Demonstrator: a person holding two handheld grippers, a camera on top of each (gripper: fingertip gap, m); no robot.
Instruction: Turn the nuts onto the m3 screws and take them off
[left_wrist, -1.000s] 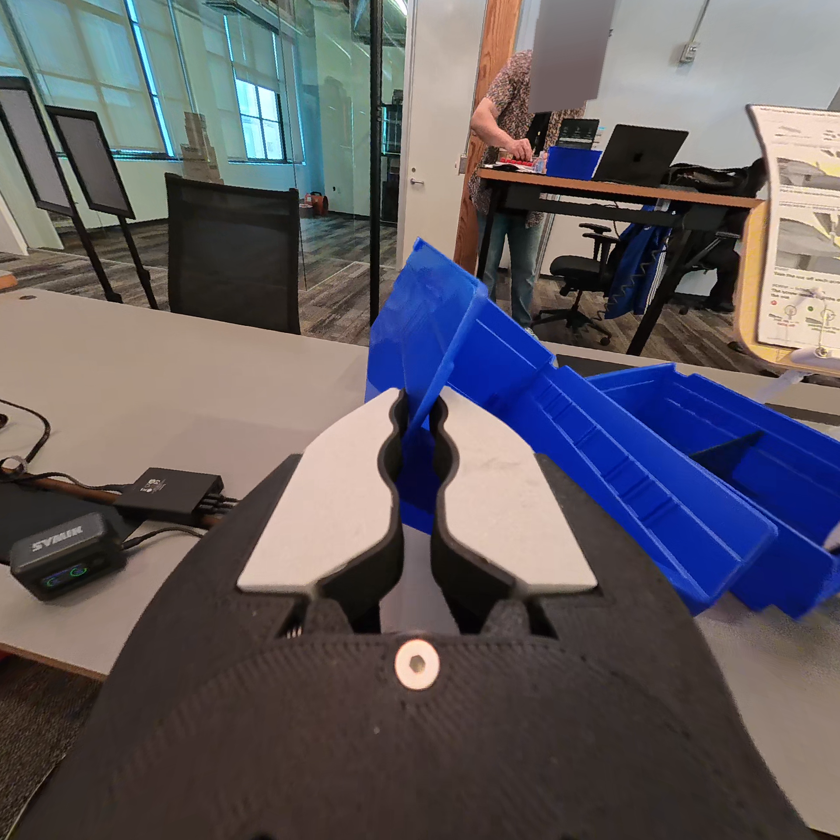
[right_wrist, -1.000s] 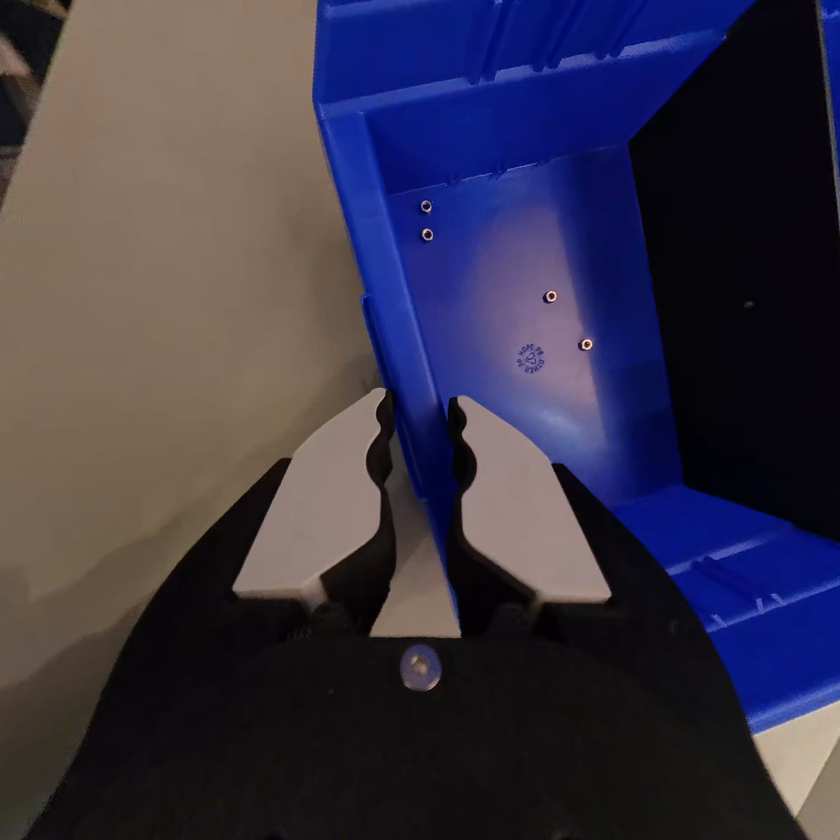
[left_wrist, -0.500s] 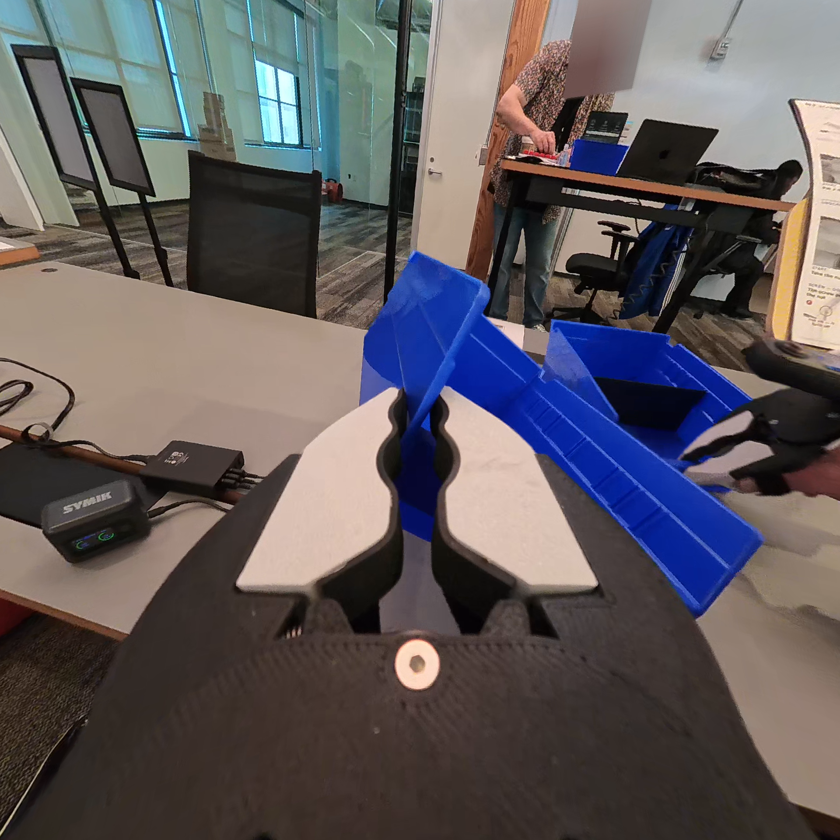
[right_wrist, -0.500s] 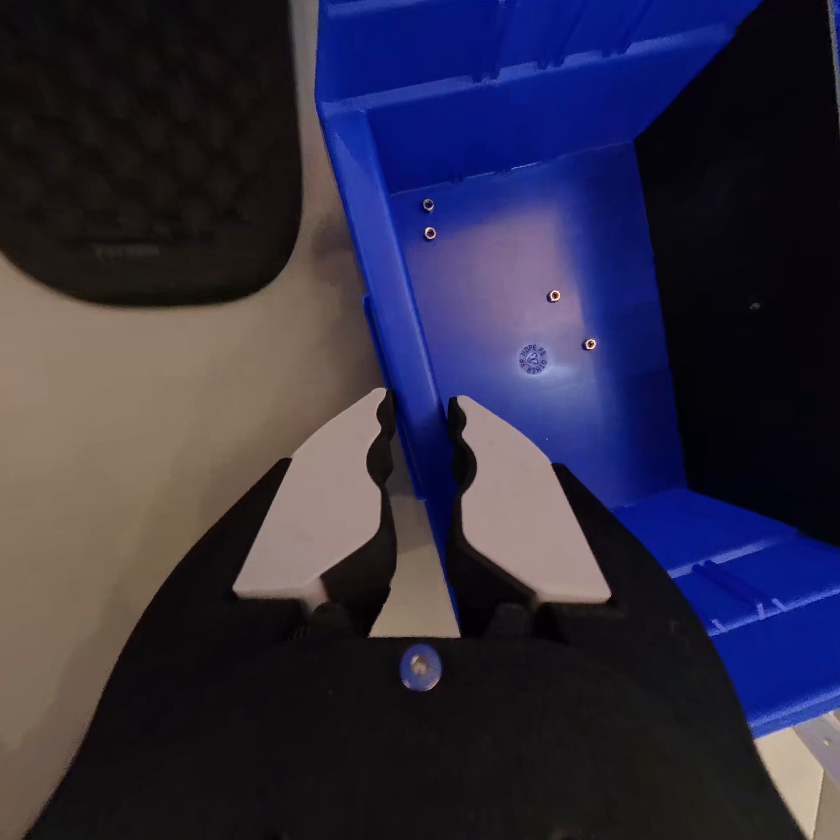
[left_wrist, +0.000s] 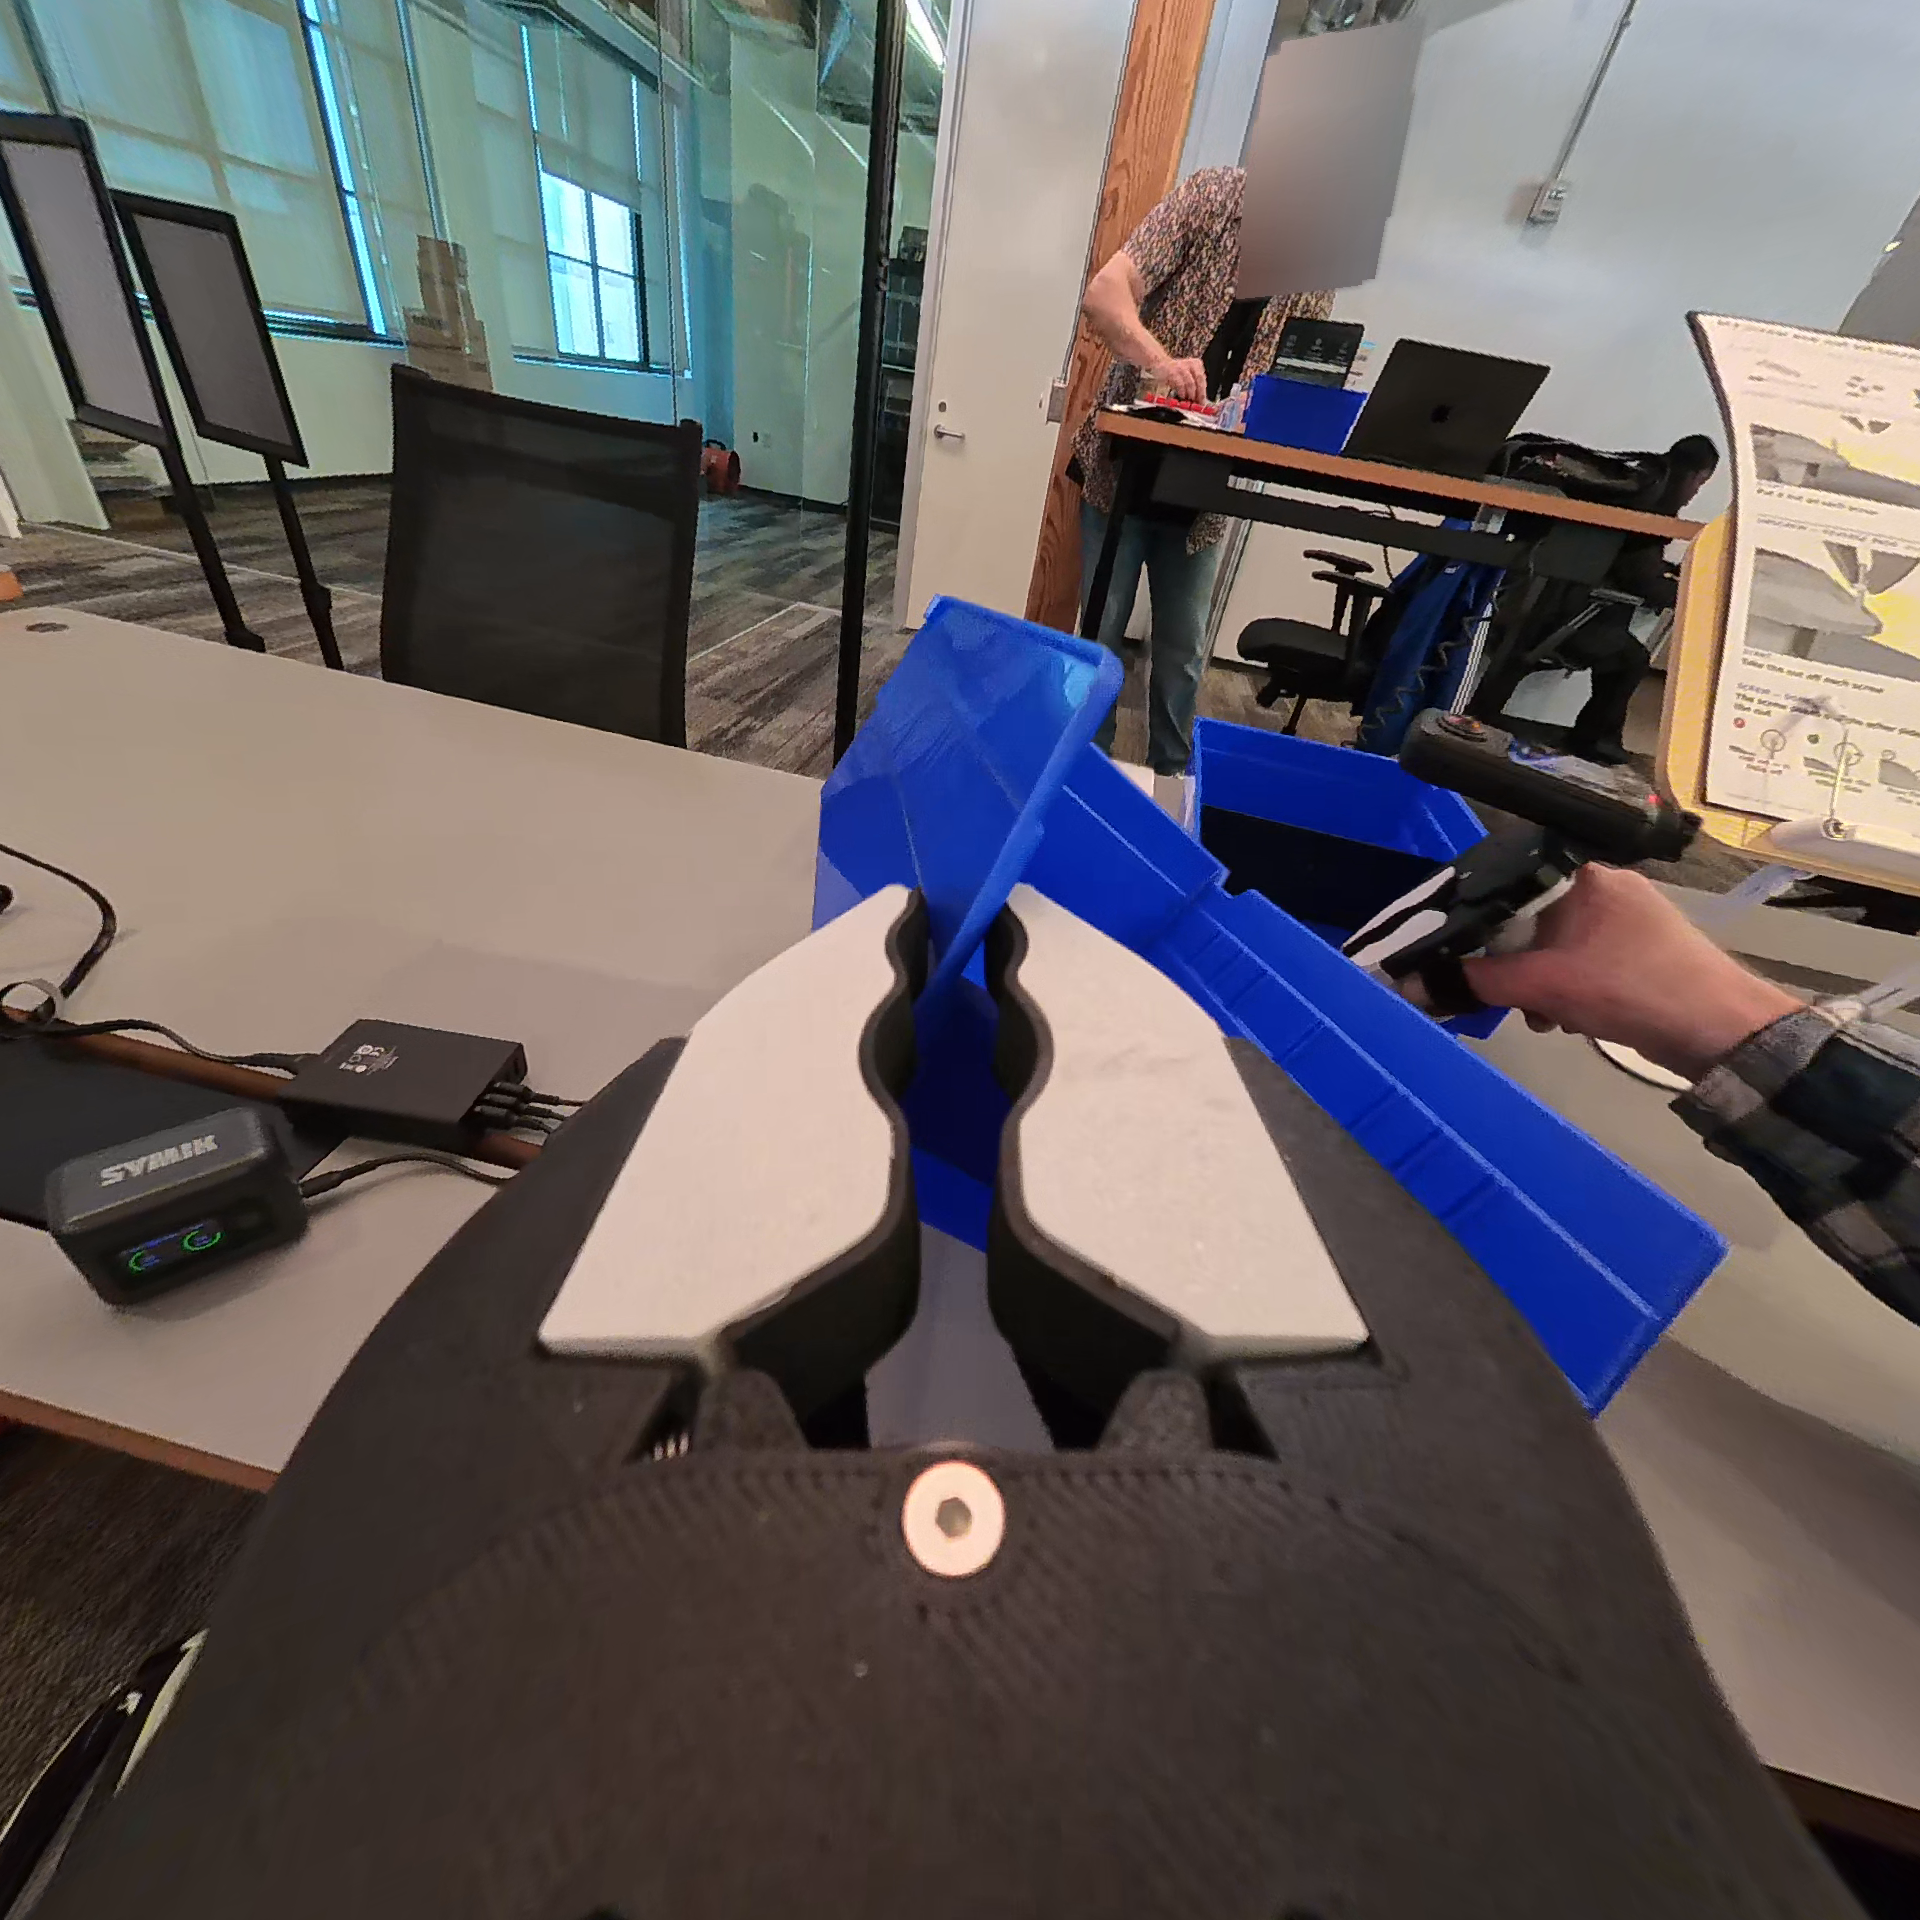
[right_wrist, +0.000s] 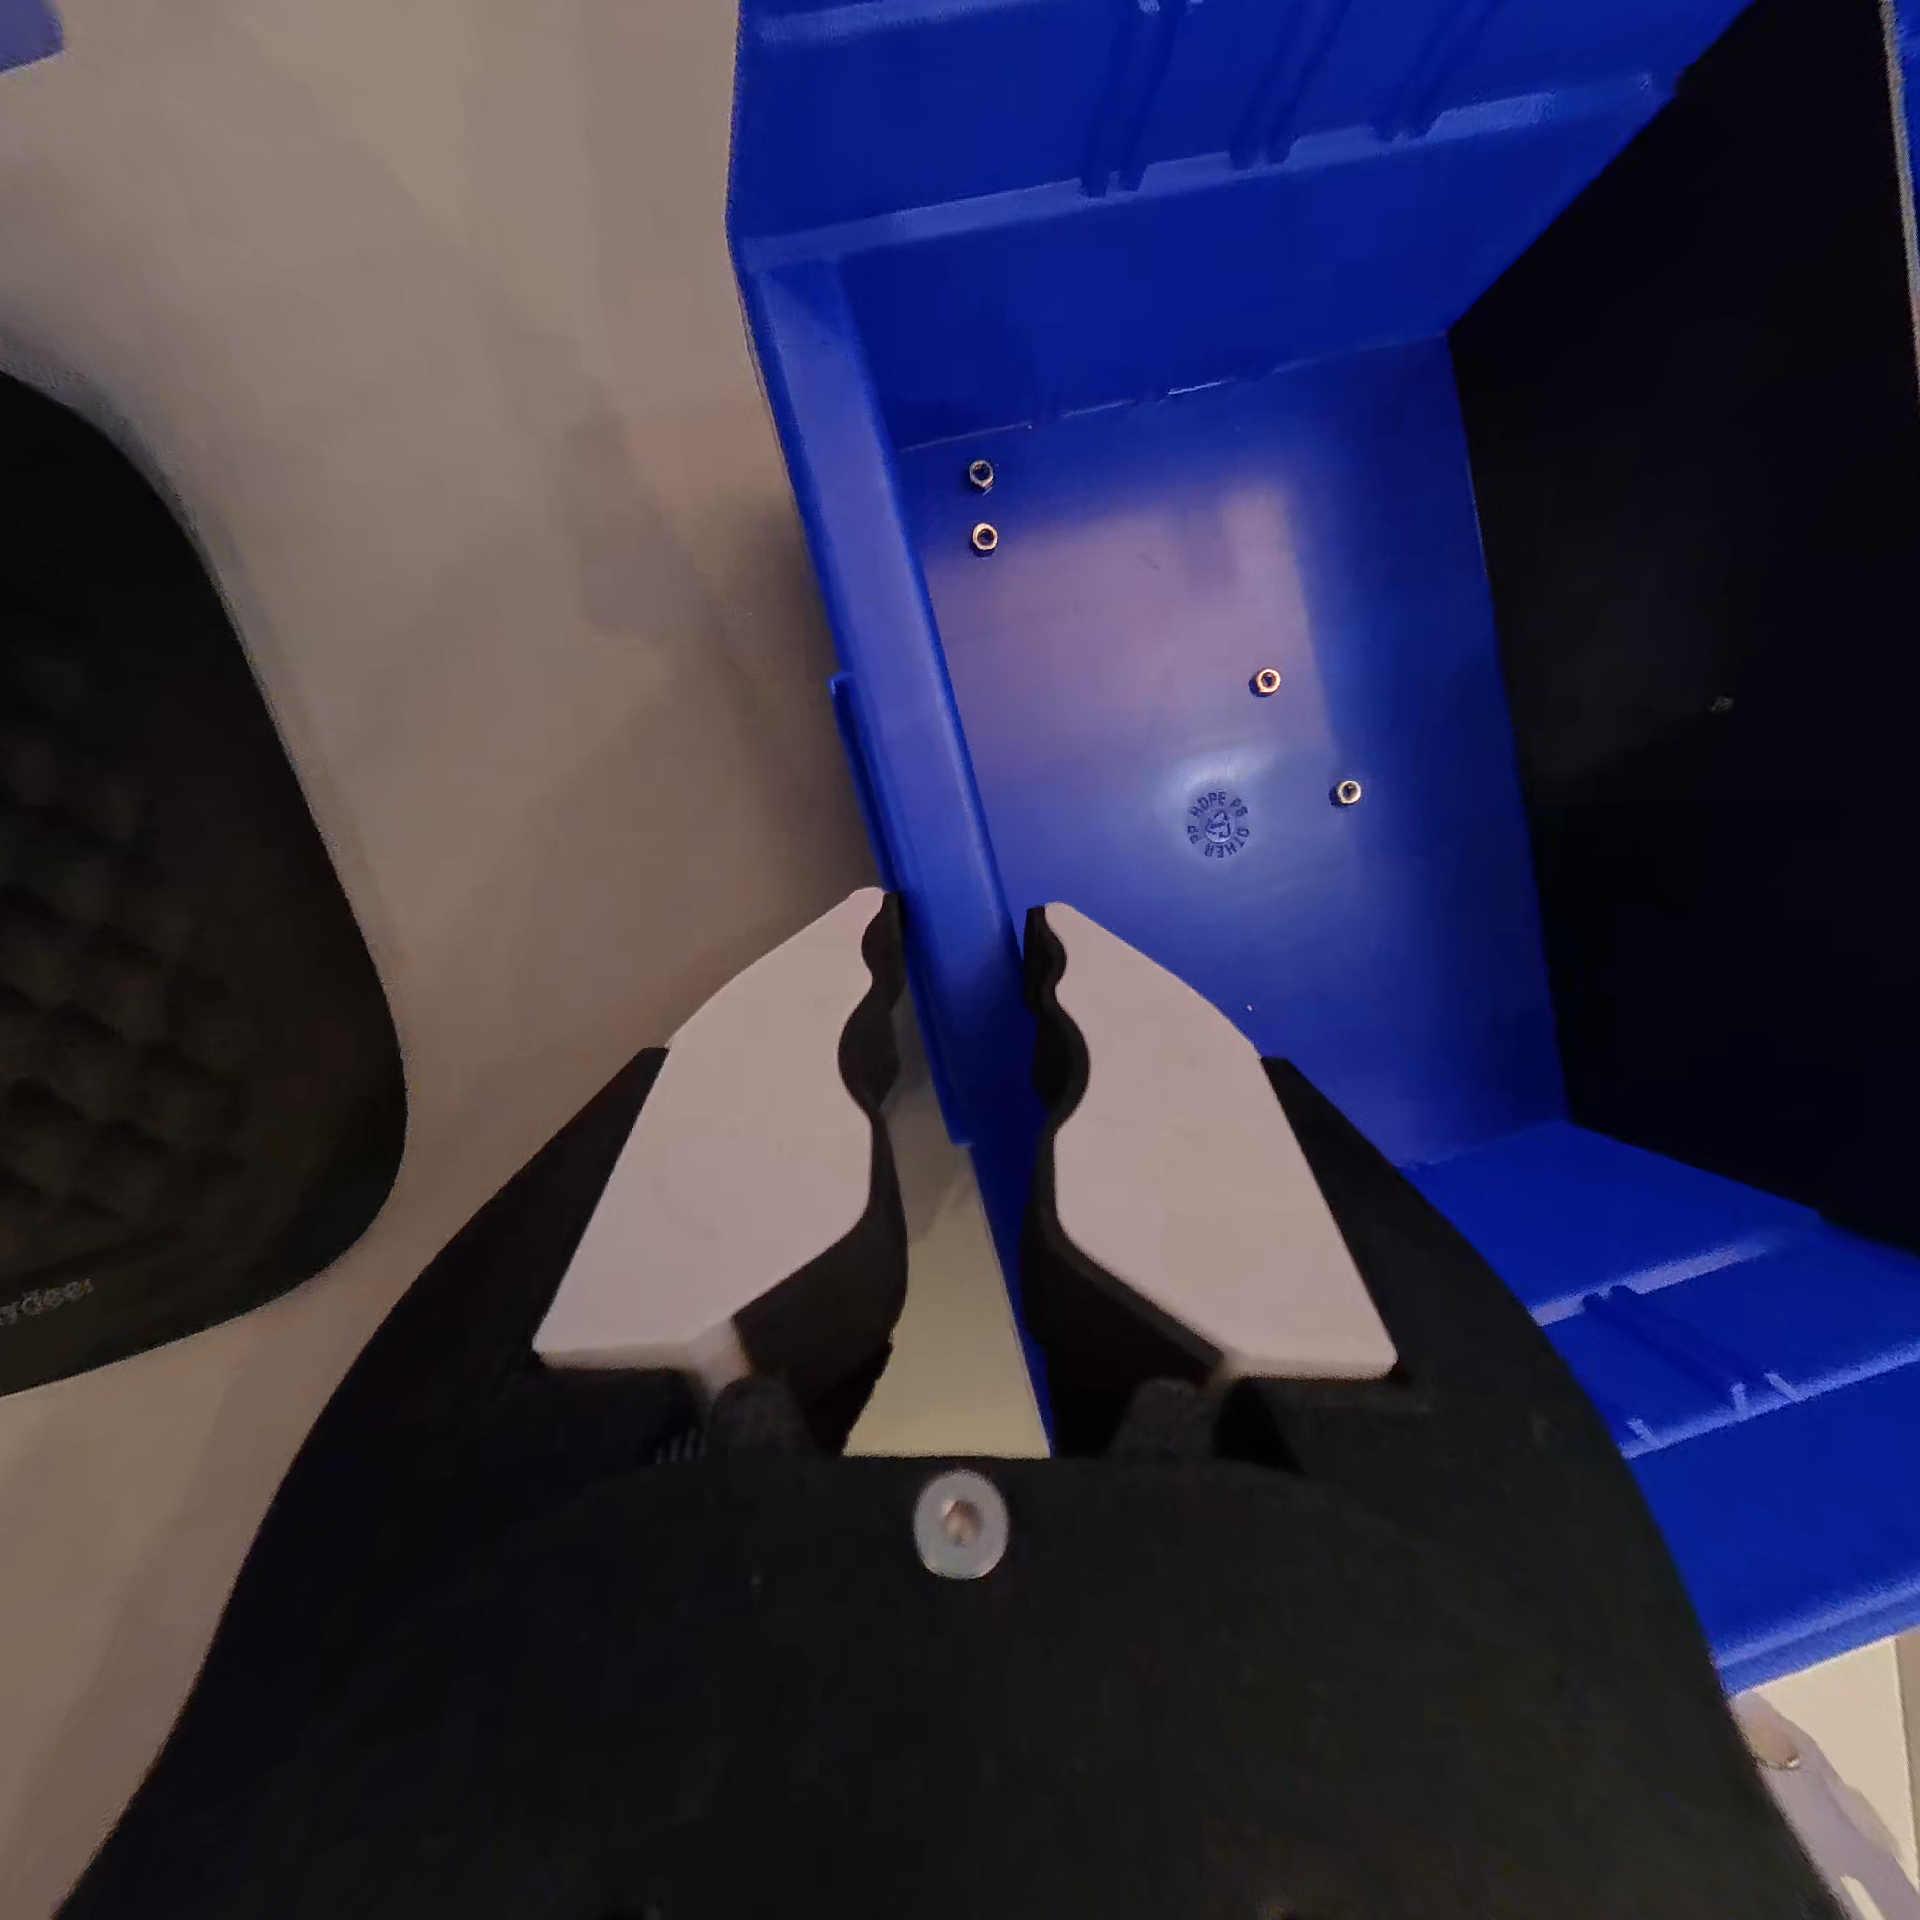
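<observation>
Left gripper (left_wrist: 951, 920) pinches tilted blue bin's (left_wrist: 1299, 1039) thin rim, right gripper (right_wrist: 956, 909) clamps second bin's (right_wrist: 1195, 675) wall: likely light, stiff, slick plastic.

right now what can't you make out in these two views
- Left wrist view: the inside of the tilted blue bin is hidden by its own wall; the left gripper grips that bin's edge.
- Left wrist view: the right gripper's fingertips are hidden behind the bin.
- Right wrist view: the far side of the second blue bin is lost in shadow.
- Right wrist view: the four small metal nuts are too small to tell apart.
- Right wrist view: the black pad is cut off by the left edge.
</observation>
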